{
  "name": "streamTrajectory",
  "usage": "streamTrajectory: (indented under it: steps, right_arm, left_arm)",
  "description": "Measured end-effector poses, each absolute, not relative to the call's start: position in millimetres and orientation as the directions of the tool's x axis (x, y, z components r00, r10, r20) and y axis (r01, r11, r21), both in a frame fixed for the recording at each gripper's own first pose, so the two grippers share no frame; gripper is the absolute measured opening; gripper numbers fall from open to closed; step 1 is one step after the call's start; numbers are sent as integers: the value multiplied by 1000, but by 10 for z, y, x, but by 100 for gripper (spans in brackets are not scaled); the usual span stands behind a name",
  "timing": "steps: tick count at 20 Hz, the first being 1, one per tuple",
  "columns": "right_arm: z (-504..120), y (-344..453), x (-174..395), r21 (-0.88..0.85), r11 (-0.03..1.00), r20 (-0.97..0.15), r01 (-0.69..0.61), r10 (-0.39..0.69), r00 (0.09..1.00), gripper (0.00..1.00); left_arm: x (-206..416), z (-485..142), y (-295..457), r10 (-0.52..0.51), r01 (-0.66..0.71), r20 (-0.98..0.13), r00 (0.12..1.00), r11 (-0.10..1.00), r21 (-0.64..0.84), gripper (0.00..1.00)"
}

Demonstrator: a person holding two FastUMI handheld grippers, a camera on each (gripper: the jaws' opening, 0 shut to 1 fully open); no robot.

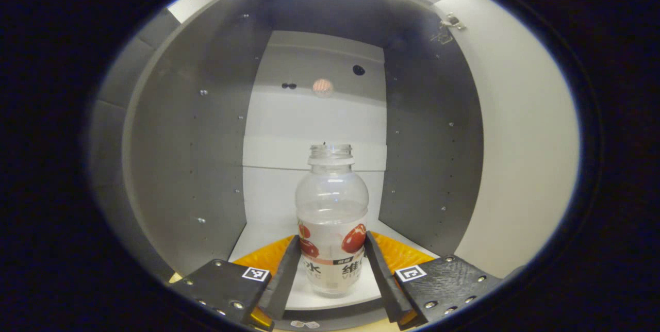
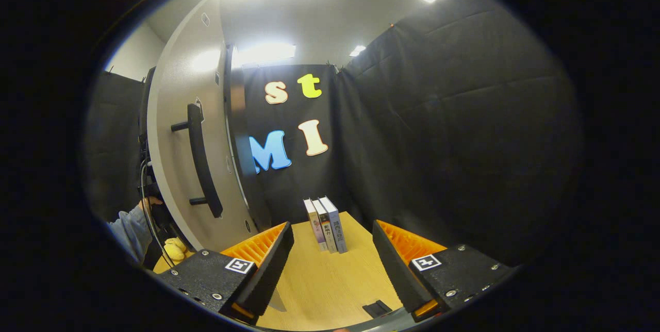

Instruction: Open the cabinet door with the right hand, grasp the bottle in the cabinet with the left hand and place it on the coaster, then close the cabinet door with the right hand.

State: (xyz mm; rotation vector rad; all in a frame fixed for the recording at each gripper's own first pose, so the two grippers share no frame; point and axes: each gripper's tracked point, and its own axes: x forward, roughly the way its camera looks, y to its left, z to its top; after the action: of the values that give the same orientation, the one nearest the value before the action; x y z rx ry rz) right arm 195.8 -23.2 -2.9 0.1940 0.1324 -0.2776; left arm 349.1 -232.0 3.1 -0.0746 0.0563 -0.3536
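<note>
The left gripper (image 1: 331, 262) is straddling the bottle (image 1: 332, 218) low on its label, fingers apart and seemingly not yet pressing — squeezing squarely before lifting would keep it upright. The bottle is standing on the cabinet (image 1: 206, 156) floor. The right gripper (image 2: 332, 257) is hanging open beside the swung-out door (image 2: 178, 131) — its handle (image 2: 202, 162) free.

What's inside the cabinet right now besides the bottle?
The left gripper view shows just the uncapped bottle, standing on the cabinet floor between the left tool's fingers. The floor directly behind the bottle and under the tool is covered.
</note>
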Motion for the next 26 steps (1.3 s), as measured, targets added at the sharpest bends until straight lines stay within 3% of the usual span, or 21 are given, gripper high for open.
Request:
streamTrajectory:
  steps: [3,10,14,15,16,22,23,24,25,26]
  right_arm:
    - [-24,-206,1978,181,950,-149,254,-228,962,95]
    - [-9,-145,2013,168,971,-129,168,-147,981,95]
    - [38,-124,2020,141,983,-105,117,-103,989,95]
    - [43,-120,2016,137,984,-99,109,-96,990,95]
    - [40,-104,2009,136,986,-97,101,-88,991,95]
    - [34,-67,1962,137,988,-97,75,-62,993,95]
    - [40,-75,1953,136,988,-96,77,-65,993,95]
    - [37,-86,1955,136,987,-95,80,-68,993,95]
    - [44,-88,1960,140,987,-94,81,-68,993,95]
    - [53,-83,1970,147,986,-91,83,-70,993,95]
  left_arm:
    - [3192,158,-2221,-359,356,-19,933,931,-79,70]
    - [2323,217,-1841,-335,336,33,942,940,-58,73]
    - [1908,-33,-1604,-296,296,13,955,952,-76,77]
    - [1820,-80,-1557,-286,286,12,958,955,-80,70]
    - [1729,-156,-1507,-277,277,10,961,957,-82,73]
    - [1290,-601,-1235,-239,235,-20,971,965,-119,70]
    - [1221,-679,-1192,-233,228,-30,972,966,-121,77]
    - [1149,-757,-1146,-228,222,-35,973,967,-124,77]
    - [1068,-817,-1092,-222,215,-38,974,968,-127,70]
    - [988,-901,-1039,-216,209,-42,975,969,-129,70]
